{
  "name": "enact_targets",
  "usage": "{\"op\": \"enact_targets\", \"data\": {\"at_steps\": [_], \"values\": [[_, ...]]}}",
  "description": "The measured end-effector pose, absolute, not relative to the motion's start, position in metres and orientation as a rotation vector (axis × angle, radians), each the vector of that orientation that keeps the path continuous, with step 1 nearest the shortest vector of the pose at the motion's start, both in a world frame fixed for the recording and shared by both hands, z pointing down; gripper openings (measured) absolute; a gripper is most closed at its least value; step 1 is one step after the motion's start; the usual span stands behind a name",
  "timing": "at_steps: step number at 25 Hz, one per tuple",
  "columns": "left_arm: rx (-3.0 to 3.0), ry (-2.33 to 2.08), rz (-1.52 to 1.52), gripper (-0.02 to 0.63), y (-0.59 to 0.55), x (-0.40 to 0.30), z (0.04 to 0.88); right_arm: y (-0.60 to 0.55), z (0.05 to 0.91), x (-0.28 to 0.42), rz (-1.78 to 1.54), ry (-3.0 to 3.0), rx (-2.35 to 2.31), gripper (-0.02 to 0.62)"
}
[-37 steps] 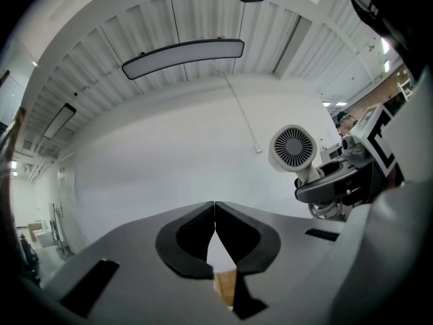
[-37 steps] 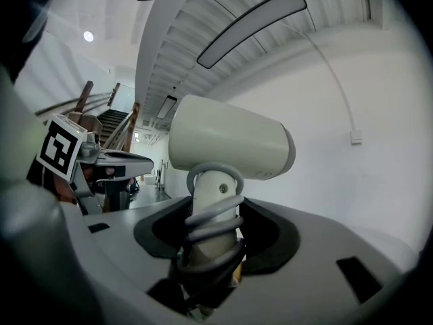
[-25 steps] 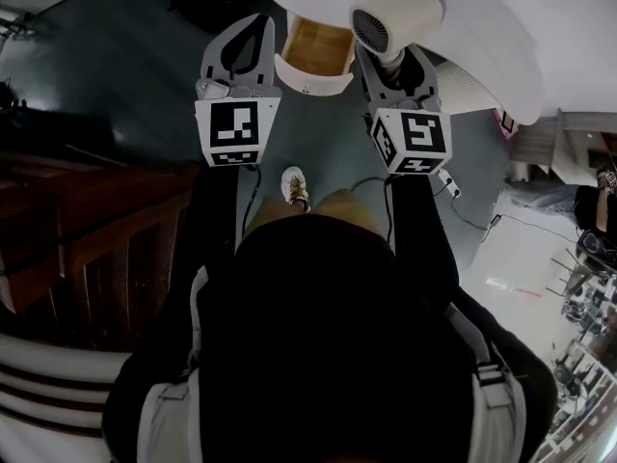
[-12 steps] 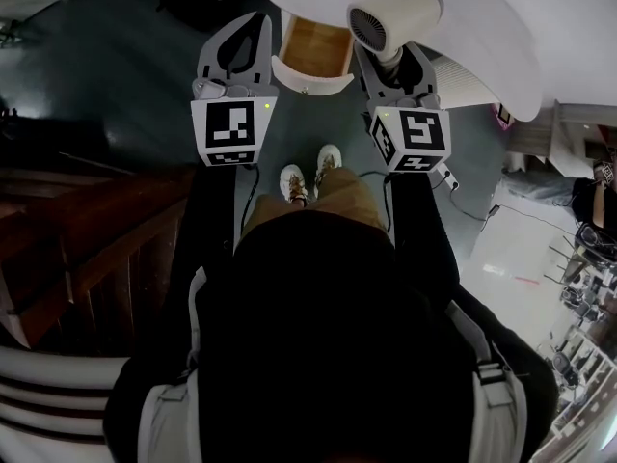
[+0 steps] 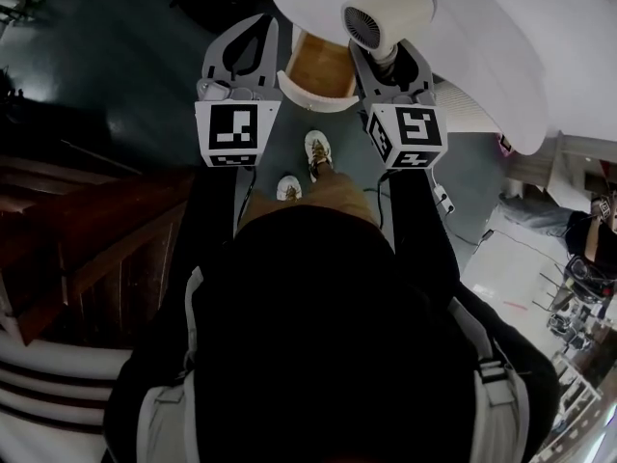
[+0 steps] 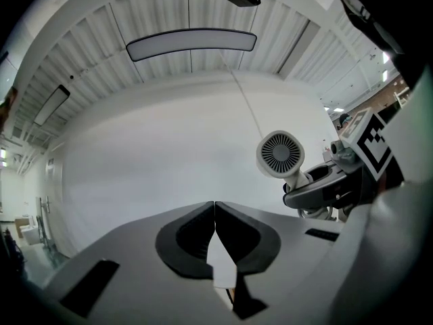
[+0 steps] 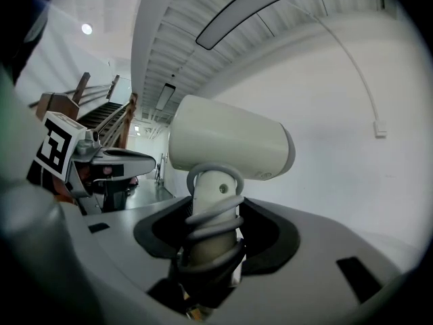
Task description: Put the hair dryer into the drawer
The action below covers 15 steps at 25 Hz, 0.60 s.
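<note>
Left hand-held gripper [image 6: 215,207]: closed, empty, left of drawer.
Drawer [image 5: 323,66]: open under white surface [image 5: 482,37].
Hair dryer [image 5: 388,17]: right of drawer, handle clamped by right hand-held gripper [image 5: 388,58].
Risk: bulky head may strike surface edge or drawer rim, twisting loose.

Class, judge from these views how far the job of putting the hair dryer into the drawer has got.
Done: the drawer stands open, and the right gripper grips the hair dryer by its handle. In hand: it is held near the drawer, not inside. Left: lowering it in and letting go. The left gripper is shut, empty.
</note>
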<state>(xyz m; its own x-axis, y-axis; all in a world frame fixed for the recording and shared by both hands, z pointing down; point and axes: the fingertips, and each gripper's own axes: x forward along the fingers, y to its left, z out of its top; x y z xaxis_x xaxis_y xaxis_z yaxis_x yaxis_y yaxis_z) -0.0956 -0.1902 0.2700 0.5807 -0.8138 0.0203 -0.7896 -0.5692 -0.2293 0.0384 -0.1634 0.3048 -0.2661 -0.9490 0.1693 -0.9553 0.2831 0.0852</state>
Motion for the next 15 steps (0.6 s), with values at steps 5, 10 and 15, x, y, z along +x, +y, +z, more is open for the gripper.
{"op": "enact_targets", "data": {"at_steps": [5, 10, 15], "values": [[-2.59, 1.355, -0.211, 0.015, -0.214, -0.083, 0.268, -0.2, 0.304, 0.045, 0.064, -2.399, 1.738, 0.227], [-2.577, 1.389, -0.237, 0.015, -0.234, -0.07, 0.268, -0.226, 0.306, 0.058, 0.094, -2.421, 1.708, 0.227], [-2.578, 1.43, -0.277, 0.017, -0.248, -0.079, 0.27, -0.243, 0.311, 0.047, 0.135, -2.429, 1.655, 0.227]]}}
